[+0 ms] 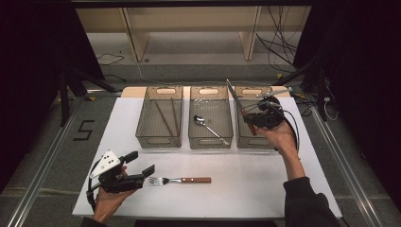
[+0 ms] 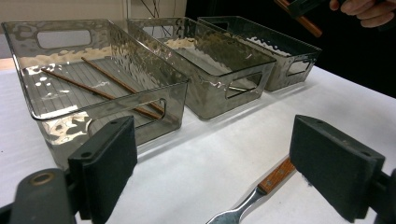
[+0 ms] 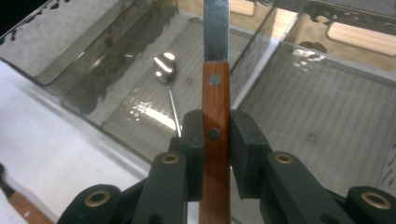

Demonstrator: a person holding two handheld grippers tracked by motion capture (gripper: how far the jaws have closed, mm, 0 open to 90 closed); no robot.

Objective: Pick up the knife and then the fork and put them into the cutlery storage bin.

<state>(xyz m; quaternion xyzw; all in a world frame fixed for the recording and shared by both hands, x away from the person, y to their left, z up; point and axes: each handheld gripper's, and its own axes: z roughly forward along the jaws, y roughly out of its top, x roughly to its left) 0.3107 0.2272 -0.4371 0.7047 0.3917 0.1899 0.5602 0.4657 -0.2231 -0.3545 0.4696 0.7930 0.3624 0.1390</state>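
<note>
White bench fills the middle of the high view, dark floor on both sides, a pale wooden shelf frame and loose cables across the top of the frame. Three smoky clear bins stand in a row at the centre, side by side. Left bin holds a pair of brown chopsticks, lying lengthwise; the left gripper view shows them resting on the ribbed bin floor at upper left. Middle bin holds a metal spoon, bowl toward the far end. Right bin sits under the right hand; no contents made out in it. Right gripper, right of centre in the high view, is clamped on a wooden-handled knife, blade pointing up and away toward the top of the frame. In the right gripper view the jaws press both sides of the riveted handle, blade running up out of the top edge, above the border between the middle and right bins. Left gripper, lower left of the high view, has jaws spread wide and holds nothing; it hovers just left of a fork lying flat on the bench, tines toward the gripper, wooden handle pointing right. In the left gripper view the fork lies low between the two pads, not touched.
</note>
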